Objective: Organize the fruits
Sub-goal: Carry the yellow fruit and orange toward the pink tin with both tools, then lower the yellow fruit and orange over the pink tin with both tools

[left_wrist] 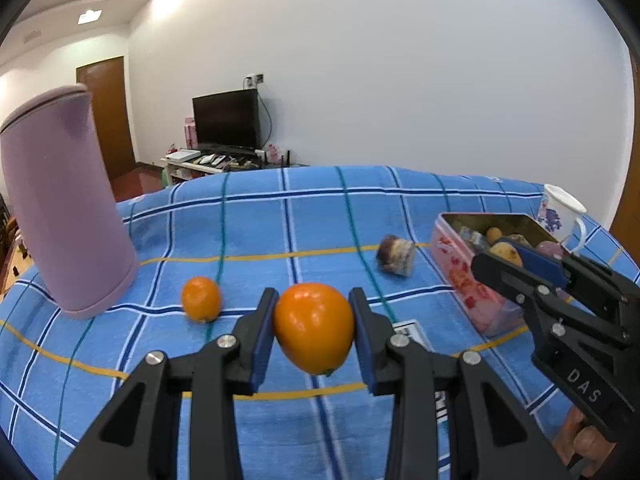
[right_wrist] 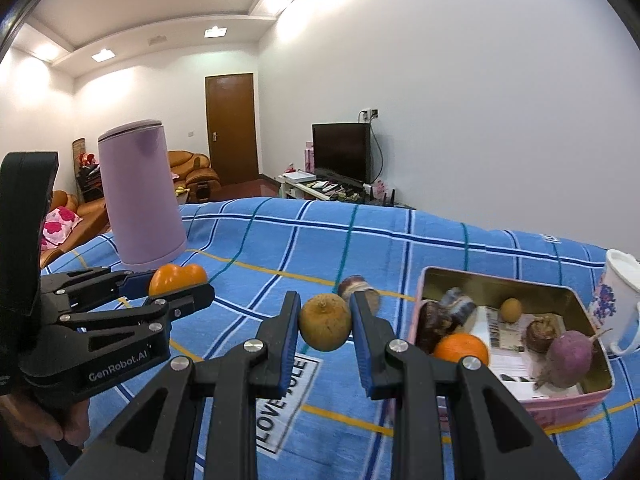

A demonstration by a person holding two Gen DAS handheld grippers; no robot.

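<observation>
My left gripper (left_wrist: 314, 330) is shut on a large orange (left_wrist: 314, 328) and holds it above the blue checked cloth (left_wrist: 280, 216). A smaller orange (left_wrist: 201, 299) lies on the cloth to its left. My right gripper (right_wrist: 325, 322) is shut on a brownish-yellow round fruit (right_wrist: 325, 322), held above the cloth left of the pink tin box (right_wrist: 592, 392). The box holds an orange (right_wrist: 462, 348), a purple round fruit (right_wrist: 568, 358) and several other items. A brown and white item (left_wrist: 395, 255) lies on the cloth near the box. In the left wrist view the right gripper (left_wrist: 500, 256) is over the box (left_wrist: 468, 280).
A tall lilac container (left_wrist: 60, 208) stands at the left of the cloth; it also shows in the right wrist view (right_wrist: 140, 196). A white mug with blue flowers (right_wrist: 618, 300) stands right of the box. A white label (right_wrist: 286, 388) lies on the cloth.
</observation>
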